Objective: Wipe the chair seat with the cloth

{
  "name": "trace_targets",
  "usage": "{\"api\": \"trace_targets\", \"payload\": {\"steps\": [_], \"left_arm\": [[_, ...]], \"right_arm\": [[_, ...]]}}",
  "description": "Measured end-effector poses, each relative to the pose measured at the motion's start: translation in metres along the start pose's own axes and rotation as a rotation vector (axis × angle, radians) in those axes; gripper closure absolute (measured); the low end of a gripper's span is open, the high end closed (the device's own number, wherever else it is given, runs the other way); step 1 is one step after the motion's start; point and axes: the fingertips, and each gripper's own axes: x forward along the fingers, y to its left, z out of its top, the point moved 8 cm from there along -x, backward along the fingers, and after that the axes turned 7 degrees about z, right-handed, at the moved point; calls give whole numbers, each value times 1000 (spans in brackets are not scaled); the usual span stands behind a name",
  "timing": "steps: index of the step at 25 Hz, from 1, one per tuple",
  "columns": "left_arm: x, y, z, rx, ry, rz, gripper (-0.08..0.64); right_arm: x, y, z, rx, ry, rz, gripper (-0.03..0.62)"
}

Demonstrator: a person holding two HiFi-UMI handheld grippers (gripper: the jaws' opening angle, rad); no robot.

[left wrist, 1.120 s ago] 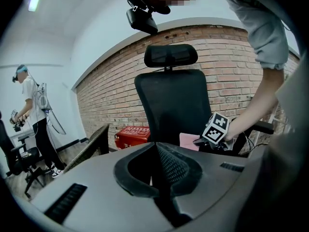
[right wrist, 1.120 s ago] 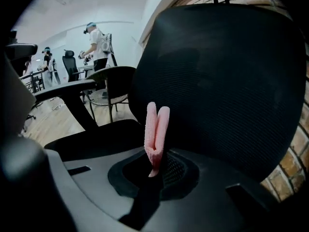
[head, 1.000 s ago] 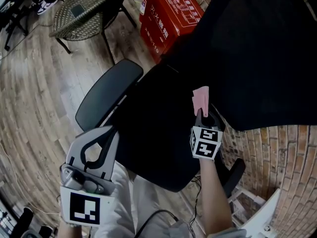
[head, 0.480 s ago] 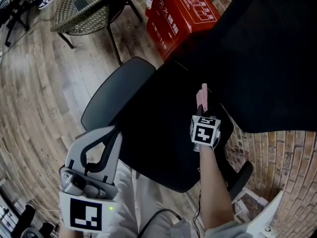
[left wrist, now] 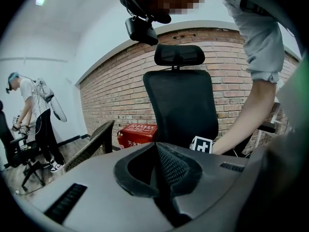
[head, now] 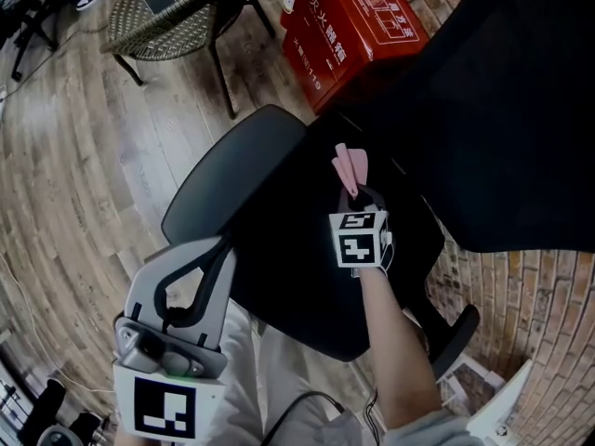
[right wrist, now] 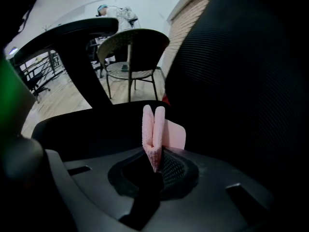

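A black office chair stands below me; its seat (head: 297, 249) fills the middle of the head view and its mesh back (head: 502, 110) rises at the right. My right gripper (head: 354, 193) is over the seat, shut on a folded pink cloth (head: 350, 167) that sticks out past the jaws. In the right gripper view the pink cloth (right wrist: 155, 132) stands upright between the jaws, with the seat (right wrist: 96, 129) just beyond. My left gripper (head: 186, 282) is held low at the near left, off the chair, its jaws shut with nothing between them.
The chair's left armrest (head: 232, 165) lies left of the seat. A red box (head: 349, 26) and a wicker table (head: 177, 7) stand on the wood floor beyond. Brick paving shows at the right. Another person (left wrist: 36, 115) stands far off at the left.
My right gripper has carried the pink cloth to the left and farther over the seat. The left gripper has stayed put.
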Motion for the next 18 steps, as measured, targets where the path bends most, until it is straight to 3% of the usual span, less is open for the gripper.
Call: {"api": "trace_targets", "payload": {"steps": [18], "left_arm": [[-11, 6, 13, -32, -20, 48, 541]], "right_arm": [[-18, 148, 35, -312, -100, 338, 538]]}}
